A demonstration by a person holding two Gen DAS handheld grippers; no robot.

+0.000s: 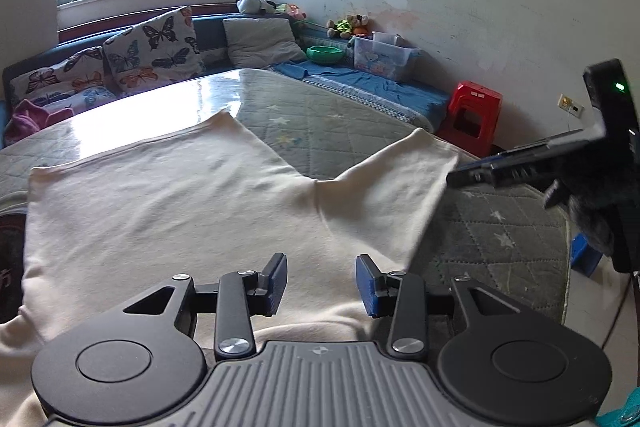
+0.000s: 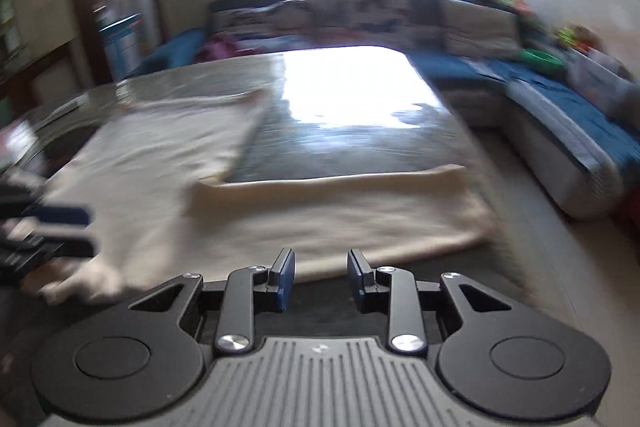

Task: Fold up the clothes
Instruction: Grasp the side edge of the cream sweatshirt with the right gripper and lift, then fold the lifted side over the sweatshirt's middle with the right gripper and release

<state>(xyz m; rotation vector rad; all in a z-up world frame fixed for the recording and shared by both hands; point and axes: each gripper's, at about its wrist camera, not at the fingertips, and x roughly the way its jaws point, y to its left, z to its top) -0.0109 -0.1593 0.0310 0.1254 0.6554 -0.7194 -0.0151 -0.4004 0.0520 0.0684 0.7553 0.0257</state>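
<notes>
A cream shirt [image 1: 180,195] lies spread flat on the table, one sleeve [image 1: 400,179] reaching out to the right. My left gripper [image 1: 321,263] hovers over the shirt's near part, jaws apart, nothing between the blue pads. In the blurred right wrist view the same cream shirt [image 2: 328,219] lies just ahead of my right gripper [image 2: 320,259], which is open and empty over the table's near edge. The right gripper [image 1: 460,175] also shows in the left wrist view, just beyond the sleeve's end. The left gripper [image 2: 60,223] appears at the left edge of the right wrist view.
The table [image 1: 320,115] carries a grey-green quilted cover with stars under a glossy sheet. Behind it a blue sofa [image 1: 360,87] holds butterfly cushions [image 1: 152,47], a clear plastic box [image 1: 382,57] and soft toys. A red stool [image 1: 470,119] stands at the right by the wall.
</notes>
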